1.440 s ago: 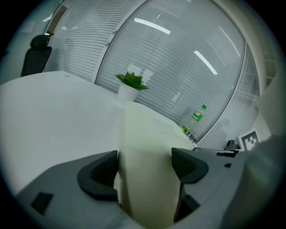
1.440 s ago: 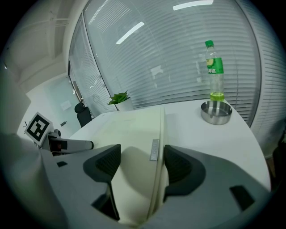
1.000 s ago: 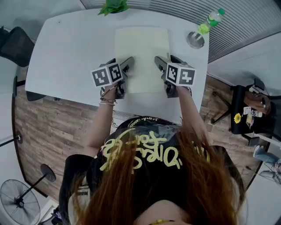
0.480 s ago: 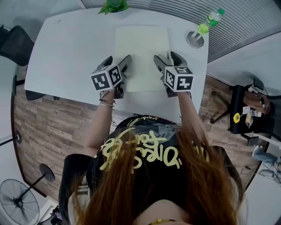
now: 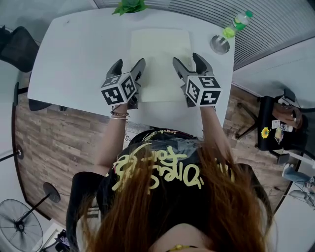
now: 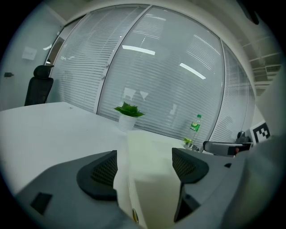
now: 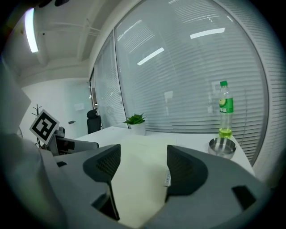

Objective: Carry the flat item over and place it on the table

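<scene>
Standing around the pale sheet (image 5: 160,59): plant (image 5: 127,6); bottle (image 5: 235,23); metal bowl (image 5: 219,44).

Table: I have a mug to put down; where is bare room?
Widest bare patch: the table's left side, between the pale sheet and the left edge. Crowded: the far right corner with the metal bowl and bottle, the plant at the far edge, and the left gripper and right gripper flanking the sheet.

You have no readable text here. The yellow graffiti lettering on your black shirt (image 5: 157,170) is too stylised to make out. The green bottle (image 7: 225,107) has a label too small to read. Your left gripper (image 5: 129,64) and right gripper (image 5: 187,59) carry only black-and-white square markers.
</scene>
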The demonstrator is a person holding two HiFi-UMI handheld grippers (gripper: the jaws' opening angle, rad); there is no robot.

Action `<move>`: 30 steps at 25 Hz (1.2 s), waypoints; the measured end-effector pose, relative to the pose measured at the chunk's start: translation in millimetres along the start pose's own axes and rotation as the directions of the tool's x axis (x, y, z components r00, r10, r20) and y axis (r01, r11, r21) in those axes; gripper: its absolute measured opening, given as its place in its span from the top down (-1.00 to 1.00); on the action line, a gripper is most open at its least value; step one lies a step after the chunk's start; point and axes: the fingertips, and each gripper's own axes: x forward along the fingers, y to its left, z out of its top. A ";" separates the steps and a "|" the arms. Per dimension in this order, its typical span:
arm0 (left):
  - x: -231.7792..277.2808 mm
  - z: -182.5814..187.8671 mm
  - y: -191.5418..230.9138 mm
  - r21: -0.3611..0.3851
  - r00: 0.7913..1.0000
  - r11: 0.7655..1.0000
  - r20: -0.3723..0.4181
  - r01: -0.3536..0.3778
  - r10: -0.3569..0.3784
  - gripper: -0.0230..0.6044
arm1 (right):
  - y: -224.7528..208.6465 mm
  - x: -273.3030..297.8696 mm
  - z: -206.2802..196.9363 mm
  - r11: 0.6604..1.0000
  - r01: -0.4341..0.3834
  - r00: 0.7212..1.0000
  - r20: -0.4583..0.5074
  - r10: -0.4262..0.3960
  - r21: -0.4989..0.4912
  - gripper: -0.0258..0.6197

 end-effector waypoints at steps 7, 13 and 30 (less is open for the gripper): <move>-15.0 26.8 -16.5 0.077 0.994 0.997 0.104 0.030 -0.038 -0.27 | 9.5 -9.3 24.0 1.000 -0.013 0.997 0.081 0.014 -0.018 -0.05; -28.8 48.4 -31.9 0.174 0.985 0.984 0.164 0.029 -0.058 -0.25 | 22.1 -21.1 46.1 0.998 -0.047 0.984 0.170 0.053 -0.040 -0.05; -71.2 98.9 -72.2 0.204 0.938 0.975 0.310 0.091 -0.153 -0.22 | 43.5 -63.4 106.1 0.993 -0.098 0.940 0.322 0.114 -0.066 -0.05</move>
